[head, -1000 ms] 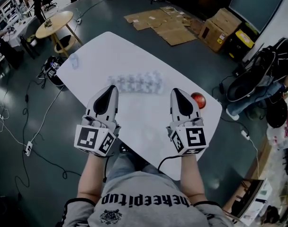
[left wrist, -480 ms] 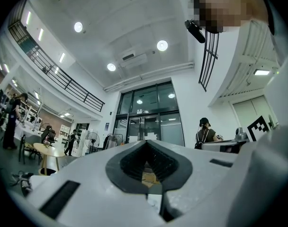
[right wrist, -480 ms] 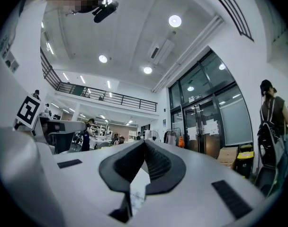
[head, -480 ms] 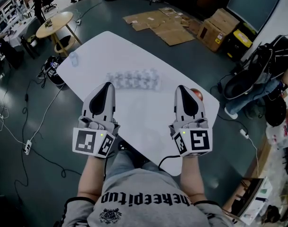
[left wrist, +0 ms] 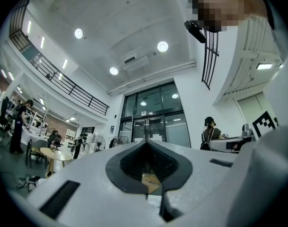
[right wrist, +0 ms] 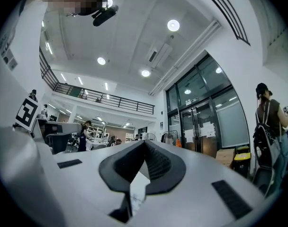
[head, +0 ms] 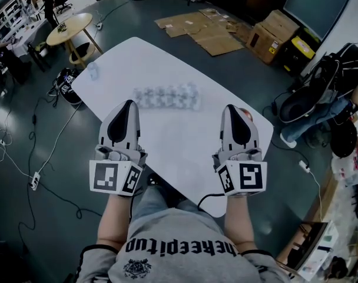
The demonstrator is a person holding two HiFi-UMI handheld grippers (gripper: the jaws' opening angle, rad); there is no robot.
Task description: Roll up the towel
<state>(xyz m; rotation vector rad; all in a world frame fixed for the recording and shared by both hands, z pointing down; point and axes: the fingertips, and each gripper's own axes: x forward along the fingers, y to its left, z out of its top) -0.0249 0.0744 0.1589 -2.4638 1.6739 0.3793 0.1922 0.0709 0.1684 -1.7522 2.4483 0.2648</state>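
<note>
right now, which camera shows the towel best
The head view: the towel lies in full view on the white table. The left gripper view and the right gripper view both tilt up toward the hall and ceiling, and no towel can be made out in either.

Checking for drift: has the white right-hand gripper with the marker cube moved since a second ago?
Yes. The right gripper slid toward the picture's right over the white table; its tip now covers most of the small red ball.
</note>
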